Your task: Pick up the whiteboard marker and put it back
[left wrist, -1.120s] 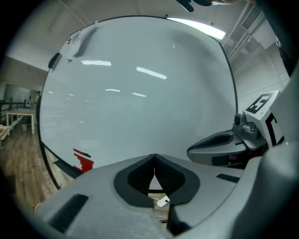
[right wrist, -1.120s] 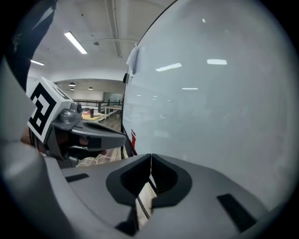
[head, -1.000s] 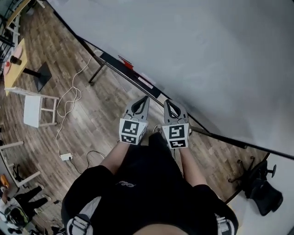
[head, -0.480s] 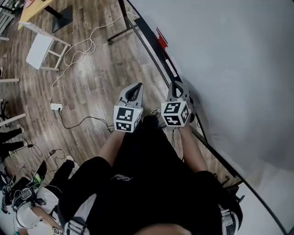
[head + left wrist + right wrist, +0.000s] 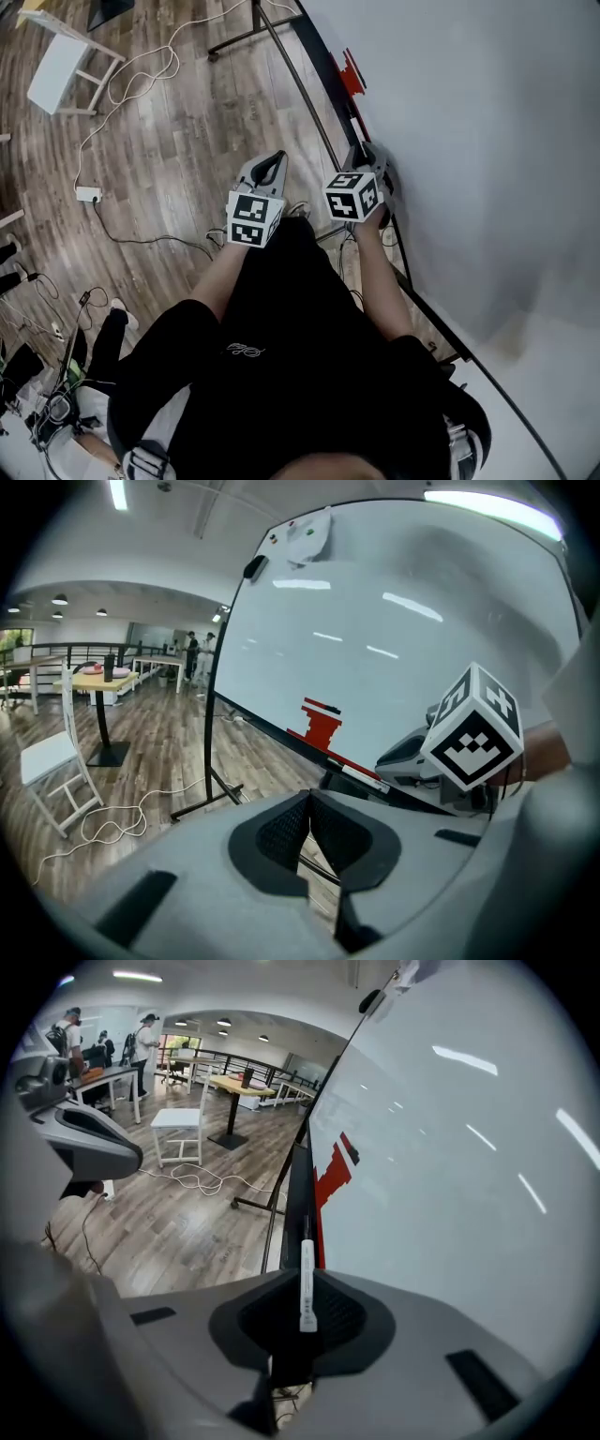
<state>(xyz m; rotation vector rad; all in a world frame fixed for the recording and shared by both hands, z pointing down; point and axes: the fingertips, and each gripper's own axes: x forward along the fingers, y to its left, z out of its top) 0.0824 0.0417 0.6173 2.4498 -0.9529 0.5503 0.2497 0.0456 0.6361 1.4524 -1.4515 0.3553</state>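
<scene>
A slim white whiteboard marker (image 5: 307, 1262) sticks out forward from between the pads of my right gripper (image 5: 306, 1279). The jaws are just starting to open while the pads still press on it. The marker lies in line with the dark tray ledge (image 5: 298, 1190) under the whiteboard (image 5: 450, 1147). In the head view my right gripper (image 5: 362, 156) is down at that ledge (image 5: 319, 66), close to the board. A little to its left my left gripper (image 5: 273, 162) is over the floor, and its pads (image 5: 281, 829) are shut with nothing between them.
A red eraser (image 5: 352, 71) sits on the ledge farther along. The board's stand foot (image 5: 246, 37) spreads over the wooden floor. White cable (image 5: 127, 80), a power strip (image 5: 87, 194) and a white chair (image 5: 58, 67) lie at the left. People stand far off (image 5: 145, 1035).
Both grippers have come down and forward. The right one has closed in on the board's ledge, and the left one has stayed beside it over the floor.
</scene>
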